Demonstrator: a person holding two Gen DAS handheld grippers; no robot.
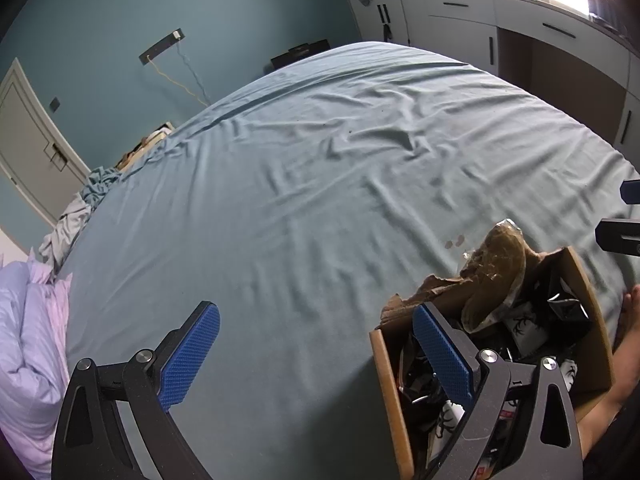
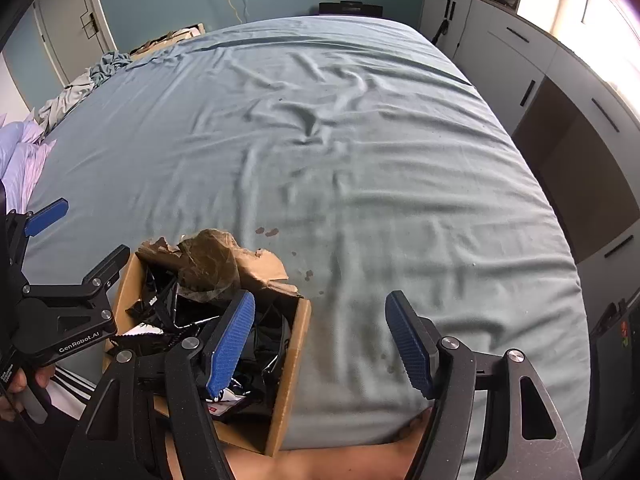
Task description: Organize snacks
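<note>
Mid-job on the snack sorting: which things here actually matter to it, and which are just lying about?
For the job:
- cardboard box at the bed's near edge
- dark snack packets inside it
- clear bag of brown contents sticking out of it
- left gripper and right gripper, jaws open, empty

Lying about:
- bedsheet
- crumpled clothes
- lilac duvet
- cabinets

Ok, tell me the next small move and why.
Probably lower the right gripper into the cardboard box and close on the clear-wrapped brown snack sticking out on top. Both grippers are open, holding nothing, and the bed sheet has no snacks on it.
</note>
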